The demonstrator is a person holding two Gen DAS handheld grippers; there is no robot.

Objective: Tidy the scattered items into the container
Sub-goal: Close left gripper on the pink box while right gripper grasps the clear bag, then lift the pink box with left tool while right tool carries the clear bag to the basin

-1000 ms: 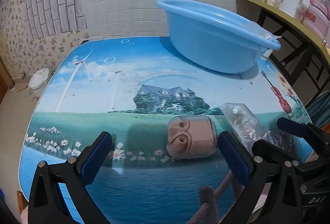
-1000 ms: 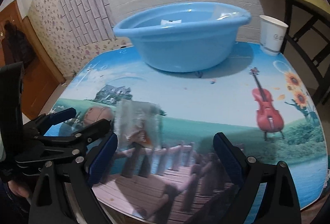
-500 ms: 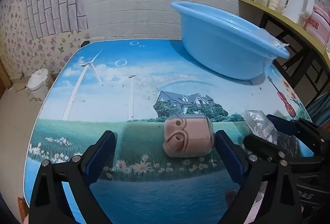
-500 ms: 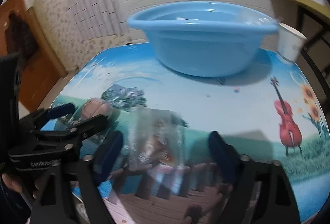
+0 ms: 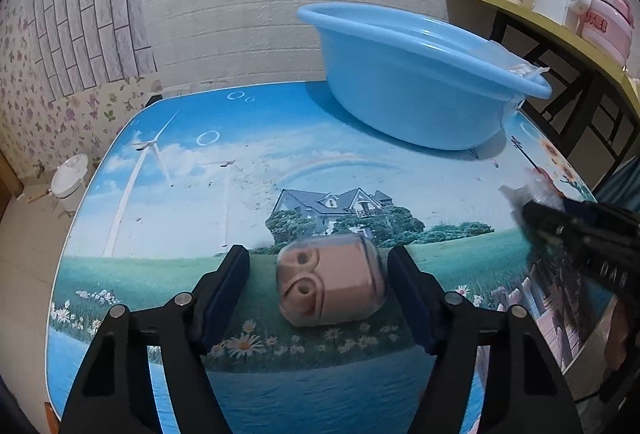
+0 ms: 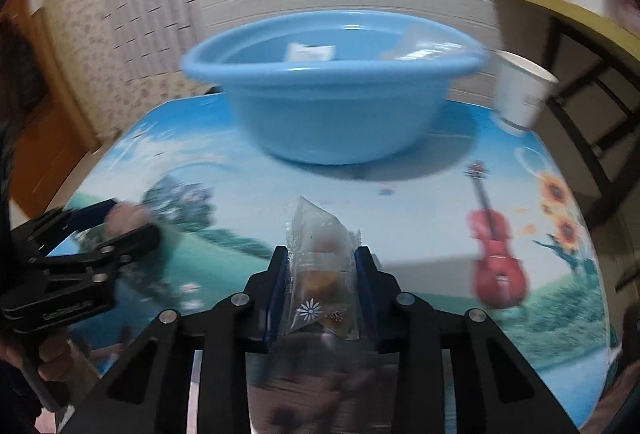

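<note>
Meanwhile right hand-held gripper (image 6: 322, 274) is closing on clear snack packet (image 6: 320, 274).

My black tongs (image 5: 318, 288) have blue pads. The basin (image 5: 404, 90) is light blue; the worktop (image 5: 192, 162) bears a sky, meadow, house and red violin print.

Black tongs (image 5: 318, 294) bear blue pads (image 5: 408, 286), silver screws.

The right gripper (image 6: 321, 268) has its jaws closing on a clear snack packet (image 6: 320, 274), before the blue basin (image 6: 332, 106) on the surface (image 6: 420, 218).
</note>
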